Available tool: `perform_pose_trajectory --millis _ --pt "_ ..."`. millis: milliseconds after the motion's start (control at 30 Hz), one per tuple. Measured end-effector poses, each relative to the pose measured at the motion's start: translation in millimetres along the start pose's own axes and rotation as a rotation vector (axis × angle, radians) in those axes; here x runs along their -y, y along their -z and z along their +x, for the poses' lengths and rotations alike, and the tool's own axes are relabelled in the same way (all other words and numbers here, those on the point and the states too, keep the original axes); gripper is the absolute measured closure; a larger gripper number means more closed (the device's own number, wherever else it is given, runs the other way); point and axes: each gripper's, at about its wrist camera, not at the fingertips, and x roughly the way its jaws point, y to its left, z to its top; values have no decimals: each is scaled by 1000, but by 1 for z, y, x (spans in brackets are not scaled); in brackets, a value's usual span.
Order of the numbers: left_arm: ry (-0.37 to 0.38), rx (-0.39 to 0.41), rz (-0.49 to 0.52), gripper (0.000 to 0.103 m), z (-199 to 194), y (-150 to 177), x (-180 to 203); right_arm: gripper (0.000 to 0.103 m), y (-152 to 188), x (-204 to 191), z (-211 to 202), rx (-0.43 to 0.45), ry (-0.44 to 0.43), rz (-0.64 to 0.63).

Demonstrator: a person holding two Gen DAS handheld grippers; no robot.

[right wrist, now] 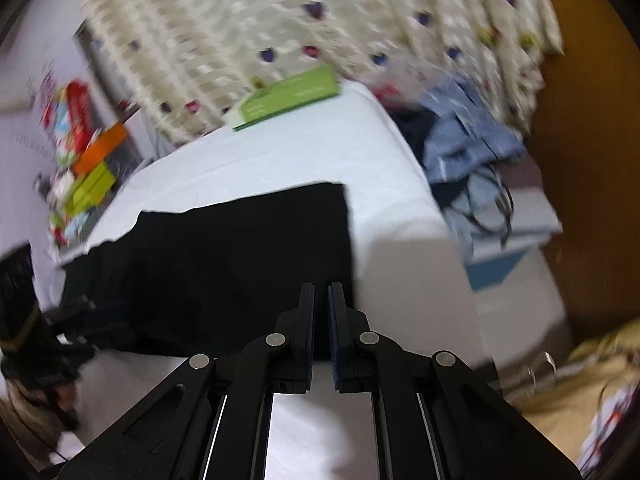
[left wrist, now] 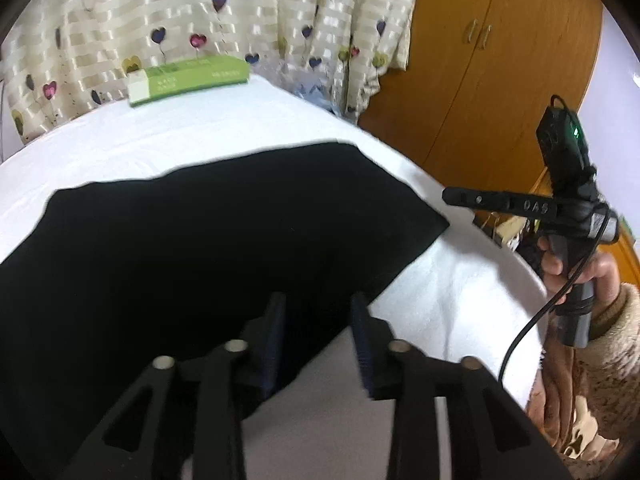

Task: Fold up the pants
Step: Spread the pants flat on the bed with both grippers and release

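Black pants (left wrist: 200, 240) lie folded into a flat oblong on the white-covered table (left wrist: 240, 128). My left gripper (left wrist: 318, 308) hovers at their near right edge with its jaws apart. Black cloth shows below the gap, and the pads do not press on it. My right gripper (left wrist: 448, 197) is seen side-on in a hand beyond the table's right edge, with nothing hanging from it. In the blurred right wrist view, the right gripper (right wrist: 321, 294) points at the near right corner of the pants (right wrist: 240, 248). Its pads stand a narrow slit apart with nothing between them.
A green box (left wrist: 188, 78) lies at the table's far edge before a heart-patterned curtain (left wrist: 280, 12). A wooden wardrobe (left wrist: 480, 80) stands at the right. Blue clothes (right wrist: 468, 136) are piled right of the table (right wrist: 280, 152), and colourful boxes (right wrist: 88, 160) sit at its left.
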Motion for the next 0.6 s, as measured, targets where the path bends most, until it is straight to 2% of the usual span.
perform_pose_trajectory --millis 100,167,267,433,533,600 --pt "-3 54 -31 54 -20 -1 -16 83 -2 -22 15 -15 -22 -87" --pt "-40 84 -65 52 -30 0 -34 82 0 -34 29 -50 -17 -141" --pt "-122 85 -155 52 -38 6 -71 82 10 -43 43 -103 -4 -199" --pt "-240 66 -283 52 -56 31 -124 78 6 -51 41 -104 7 -253" --pt "-270 68 -312 52 -67 47 -142 75 -7 -63 47 -89 -17 -277" --pt "-283 73 -315 52 -75 56 -147 68 -10 -74 54 -85 -56 -298"
